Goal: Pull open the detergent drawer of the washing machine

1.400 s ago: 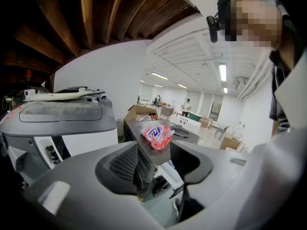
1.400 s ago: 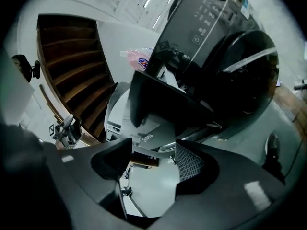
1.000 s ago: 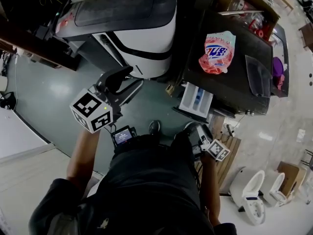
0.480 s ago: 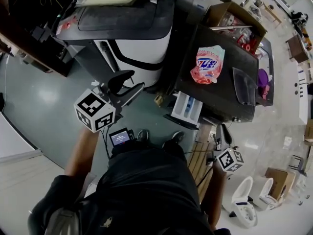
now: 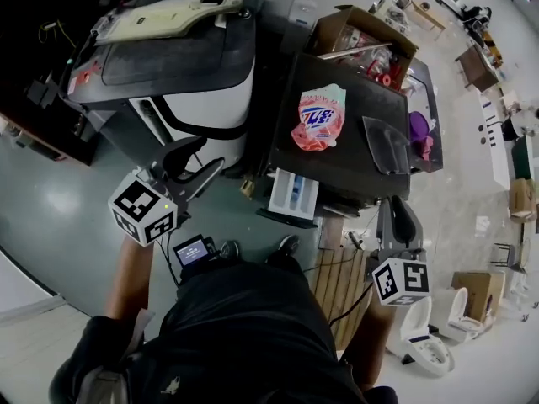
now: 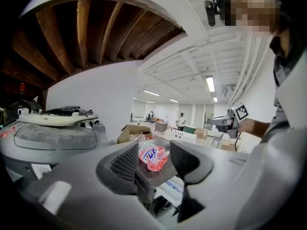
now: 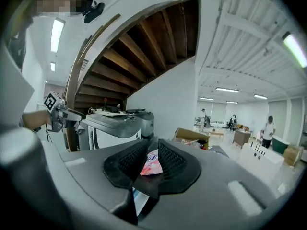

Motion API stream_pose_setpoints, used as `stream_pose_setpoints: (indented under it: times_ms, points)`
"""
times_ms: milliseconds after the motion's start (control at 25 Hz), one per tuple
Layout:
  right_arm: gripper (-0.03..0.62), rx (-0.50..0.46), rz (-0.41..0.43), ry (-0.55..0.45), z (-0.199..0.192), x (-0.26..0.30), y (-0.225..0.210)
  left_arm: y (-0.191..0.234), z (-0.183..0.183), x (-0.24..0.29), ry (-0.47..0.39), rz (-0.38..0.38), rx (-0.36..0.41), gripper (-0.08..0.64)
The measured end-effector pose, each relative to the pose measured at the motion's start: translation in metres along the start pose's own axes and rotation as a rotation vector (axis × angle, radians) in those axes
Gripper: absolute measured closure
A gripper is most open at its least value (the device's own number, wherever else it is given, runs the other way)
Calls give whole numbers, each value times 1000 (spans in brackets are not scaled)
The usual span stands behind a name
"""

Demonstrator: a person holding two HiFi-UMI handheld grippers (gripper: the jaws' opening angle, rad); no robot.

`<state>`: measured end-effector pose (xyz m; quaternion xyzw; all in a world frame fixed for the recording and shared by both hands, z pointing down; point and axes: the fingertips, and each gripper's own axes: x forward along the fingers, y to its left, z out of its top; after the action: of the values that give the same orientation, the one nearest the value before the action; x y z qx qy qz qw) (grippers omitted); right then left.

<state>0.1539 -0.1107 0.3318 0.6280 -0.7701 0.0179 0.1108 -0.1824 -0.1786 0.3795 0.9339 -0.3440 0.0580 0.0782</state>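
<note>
The dark washing machine stands in the middle of the head view, and its white detergent drawer juts out of the front toward me. A pink detergent bag lies on its top. My left gripper hangs open to the left of the drawer, apart from it, with nothing between its jaws; in the left gripper view the bag shows far off through the gap. My right gripper is shut and empty, raised to the right of the machine's front corner, clear of the drawer.
A white and grey machine stands left of the dark one. An open cardboard box sits behind it, and a clear lid rests on its top. Wooden slats lie by my feet, with white toilets at lower right.
My right gripper has risen from low by my leg near the drawer and swung out to the right. The left gripper lifted slightly. The drawer stays pulled out.
</note>
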Motion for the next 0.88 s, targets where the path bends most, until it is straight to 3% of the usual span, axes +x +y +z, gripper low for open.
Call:
stream_pose_setpoints:
  times_ms: [200, 360, 880]
  points:
    - [525, -59, 10, -101, 56, -12, 6, -6, 7, 6, -12, -21, 14, 334]
    - [525, -159, -14, -109, 78, -16, 9, -10, 8, 11, -14, -32, 11, 334]
    - [523, -140, -5, -86, 76, -11, 19, -9, 4, 9, -12, -36, 4, 334]
